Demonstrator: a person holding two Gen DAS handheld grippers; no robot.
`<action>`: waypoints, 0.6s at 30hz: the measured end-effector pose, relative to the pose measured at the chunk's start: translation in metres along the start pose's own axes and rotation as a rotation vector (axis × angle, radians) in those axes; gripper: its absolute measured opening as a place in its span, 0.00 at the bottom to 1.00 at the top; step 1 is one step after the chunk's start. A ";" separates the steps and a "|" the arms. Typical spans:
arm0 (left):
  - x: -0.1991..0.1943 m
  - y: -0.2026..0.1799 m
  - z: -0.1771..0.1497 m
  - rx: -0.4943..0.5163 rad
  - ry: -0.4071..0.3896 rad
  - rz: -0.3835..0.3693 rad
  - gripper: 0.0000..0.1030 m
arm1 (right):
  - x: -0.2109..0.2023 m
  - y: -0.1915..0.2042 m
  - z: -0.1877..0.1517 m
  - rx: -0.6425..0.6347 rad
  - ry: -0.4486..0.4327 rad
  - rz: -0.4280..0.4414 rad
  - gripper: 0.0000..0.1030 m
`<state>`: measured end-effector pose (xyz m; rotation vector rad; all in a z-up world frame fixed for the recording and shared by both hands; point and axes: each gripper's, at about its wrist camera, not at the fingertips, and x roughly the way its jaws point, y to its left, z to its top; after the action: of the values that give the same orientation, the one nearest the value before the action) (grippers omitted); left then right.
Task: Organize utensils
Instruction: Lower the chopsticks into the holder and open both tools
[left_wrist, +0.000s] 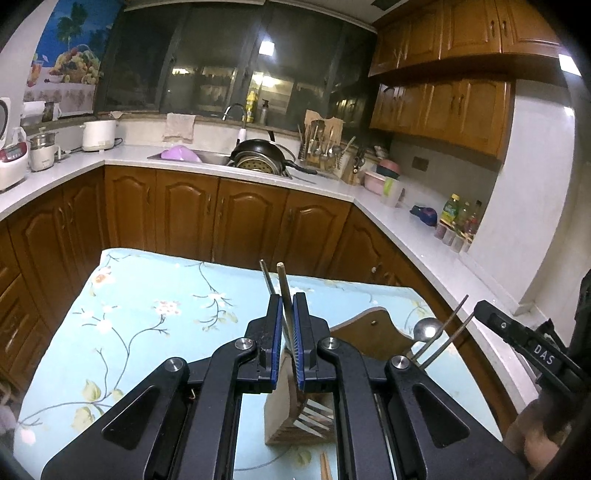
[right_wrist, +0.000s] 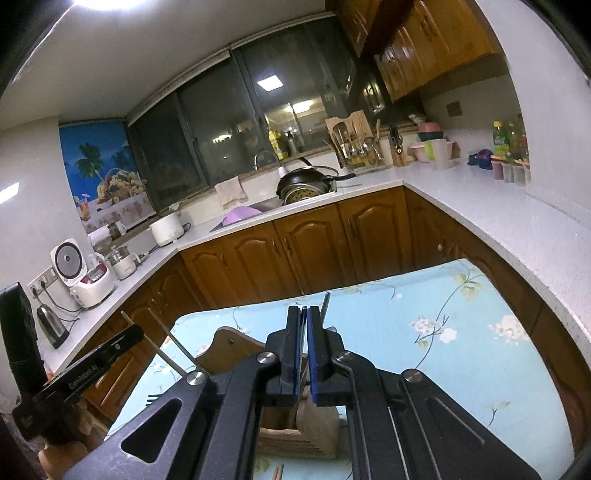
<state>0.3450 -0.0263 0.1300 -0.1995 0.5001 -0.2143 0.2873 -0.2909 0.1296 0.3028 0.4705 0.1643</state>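
Left gripper (left_wrist: 289, 325) is clamping wooden chopsticks (left_wrist: 283, 286) above the slotted wooden utensil holder (left_wrist: 284, 417); right gripper (right_wrist: 303, 339) is pinching a thin metal utensil (right_wrist: 325, 304). Risk: tips snagging the rim, tipping it.

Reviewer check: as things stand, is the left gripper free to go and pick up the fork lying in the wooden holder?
Probably not yet. The left gripper is shut on a pair of chopsticks, so its jaws are occupied. The fork lies just below it in the wooden holder, with nothing else over it.

Wooden cabinets (left_wrist: 184, 214), white countertop (left_wrist: 388, 199), dark windows (left_wrist: 229, 62), ceiling light (right_wrist: 107, 3).
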 end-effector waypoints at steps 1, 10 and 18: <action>-0.001 0.000 0.001 0.000 0.003 -0.003 0.05 | 0.000 0.000 0.000 0.001 0.002 0.003 0.08; -0.032 0.001 0.001 -0.009 -0.022 -0.013 0.33 | -0.022 -0.002 -0.001 0.038 -0.037 0.028 0.47; -0.075 0.013 -0.027 -0.037 -0.017 -0.003 0.59 | -0.068 -0.009 -0.020 0.069 -0.083 0.060 0.76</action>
<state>0.2694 0.0010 0.1377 -0.2376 0.4868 -0.2068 0.2191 -0.3093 0.1380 0.3897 0.3860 0.1933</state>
